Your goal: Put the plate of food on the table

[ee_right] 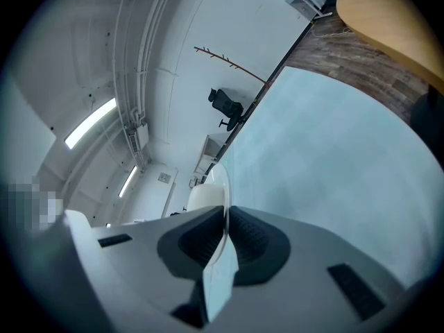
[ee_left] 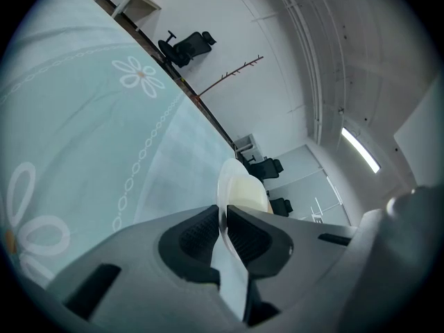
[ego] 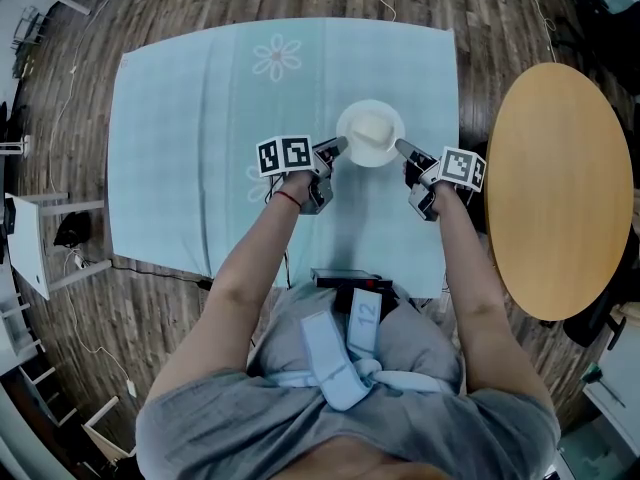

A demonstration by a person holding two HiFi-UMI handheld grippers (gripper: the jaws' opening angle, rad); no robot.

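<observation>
White round plate of pale food (ego: 371,134) sits between my left tongs (ego: 339,146) and right tongs (ego: 401,147), both clenched on opposite rims, seemingly above the blue-clothed surface (ego: 180,168).

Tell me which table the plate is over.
The one under the pale blue flowered cloth; the plate is inside its outline. The round wooden table stands apart, to the right.

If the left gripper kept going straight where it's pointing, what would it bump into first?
The plate; the left gripper is already shut on its rim. Pushing on, it would probably reach the pale food on it, then the right gripper on the opposite rim.
</observation>
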